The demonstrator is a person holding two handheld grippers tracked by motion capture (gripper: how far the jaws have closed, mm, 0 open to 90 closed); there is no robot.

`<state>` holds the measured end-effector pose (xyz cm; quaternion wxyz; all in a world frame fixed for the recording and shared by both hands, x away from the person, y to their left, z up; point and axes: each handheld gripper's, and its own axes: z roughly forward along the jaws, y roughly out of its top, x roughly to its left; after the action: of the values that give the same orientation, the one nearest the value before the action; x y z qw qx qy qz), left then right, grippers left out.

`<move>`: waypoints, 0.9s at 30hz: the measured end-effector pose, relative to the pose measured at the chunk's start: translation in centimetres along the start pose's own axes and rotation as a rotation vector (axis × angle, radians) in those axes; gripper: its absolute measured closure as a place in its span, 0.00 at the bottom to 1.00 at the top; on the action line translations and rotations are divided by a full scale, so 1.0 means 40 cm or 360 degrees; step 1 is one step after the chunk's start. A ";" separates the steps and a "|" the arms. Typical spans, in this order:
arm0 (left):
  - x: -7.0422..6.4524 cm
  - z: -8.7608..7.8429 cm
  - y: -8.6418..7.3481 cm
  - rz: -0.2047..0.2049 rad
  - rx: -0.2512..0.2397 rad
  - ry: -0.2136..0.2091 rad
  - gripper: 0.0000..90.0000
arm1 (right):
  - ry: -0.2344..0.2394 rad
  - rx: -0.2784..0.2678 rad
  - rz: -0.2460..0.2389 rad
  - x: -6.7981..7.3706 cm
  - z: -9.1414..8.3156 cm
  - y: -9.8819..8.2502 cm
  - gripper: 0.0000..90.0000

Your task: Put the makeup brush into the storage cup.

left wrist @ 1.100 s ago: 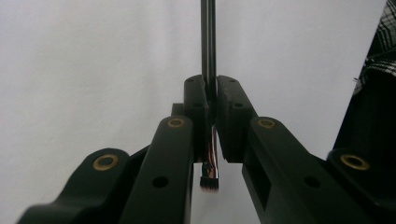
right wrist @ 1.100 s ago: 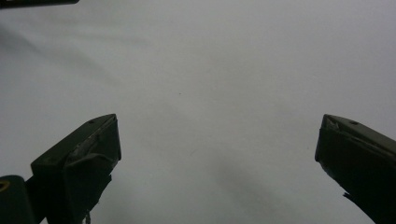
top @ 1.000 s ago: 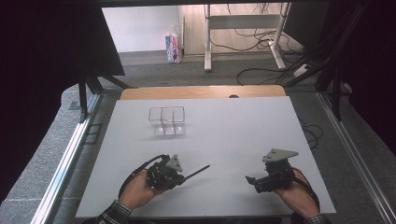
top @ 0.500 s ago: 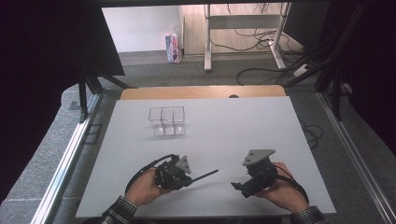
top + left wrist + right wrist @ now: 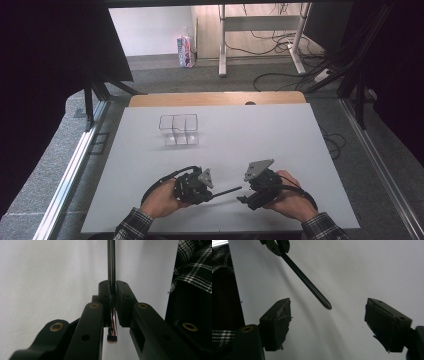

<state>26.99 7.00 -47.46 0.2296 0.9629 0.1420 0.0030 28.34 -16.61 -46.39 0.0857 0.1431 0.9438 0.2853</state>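
- Table (image 5: 280, 135): a white rectangular top, with a strip of bare wood along its far edge.
- Clear plastic organizer (image 5: 179, 129): stood on the far left part of the table, divided into compartments, well apart from both grippers; how many compartments it had could not be told.
- Small carton (image 5: 185, 51): stood on the floor beyond the table, printed in pink and blue.
- Desk frame (image 5: 260, 35): white legs on the floor at the back, with loose cables around them.
- Left gripper (image 5: 210, 191): held in the person's left hand (image 5: 162, 199) at the near edge of the table, jaws pointing right. In the left gripper view the jaws were closed tight on a makeup brush (image 5: 111, 270).
- Makeup brush: thin and dark; the handle ran out beyond the jaw tips, and the short bristle end (image 5: 112, 338) sat behind them, between the gripper's arms. In the high view the handle (image 5: 226, 191) pointed toward the right gripper.
- Right gripper (image 5: 244, 200): held in the person's right hand (image 5: 290, 200), just beside the left gripper. In the right gripper view its jaws stood wide apart and held nothing; the handle tip (image 5: 327, 305) lay between them, touching neither.
- Plaid sleeves (image 5: 132, 227): on both forearms at the bottom edge.
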 end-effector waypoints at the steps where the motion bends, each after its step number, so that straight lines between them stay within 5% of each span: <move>1: -0.002 0.001 0.004 0.0006 0.0005 -0.0004 0.93 | 0.0011 0.0003 -0.0009 0.001 0.003 0.003 0.26; 11: -0.015 0.003 0.024 0.0063 0.0002 -0.0029 0.93 | 0.0105 0.0077 -0.0194 0.017 0.035 0.022 0.52; 18: -0.021 0.003 0.028 0.0088 -0.0004 -0.0047 0.93 | 0.0182 0.0107 -0.0299 0.024 0.045 0.021 0.82; 22: -0.010 -0.005 0.020 0.0045 -0.0049 -0.0003 0.89 | 0.0299 0.0149 -0.0355 0.038 0.049 0.022 0.92; 23: -0.007 -0.009 0.018 0.0040 -0.0055 0.0003 0.87 | 0.0271 0.0150 -0.0359 0.044 0.046 0.025 0.93; 24: -0.001 -0.015 0.012 -0.0009 -0.0088 0.0023 0.74 | 0.0269 0.0134 -0.0348 0.045 0.043 0.028 0.93; 26: 0.001 -0.019 0.009 -0.0017 -0.0092 0.0042 0.69 | 0.0284 0.0118 -0.0326 0.044 0.043 0.027 0.93; 27: 0.003 -0.021 0.006 -0.0043 -0.0120 0.0066 0.53 | 0.0257 0.0121 -0.0296 0.040 0.039 0.026 0.93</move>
<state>27.11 7.21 -46.62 0.2628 0.9512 0.1597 0.0253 27.46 -14.46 -47.23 0.0302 0.0346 0.9670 0.2507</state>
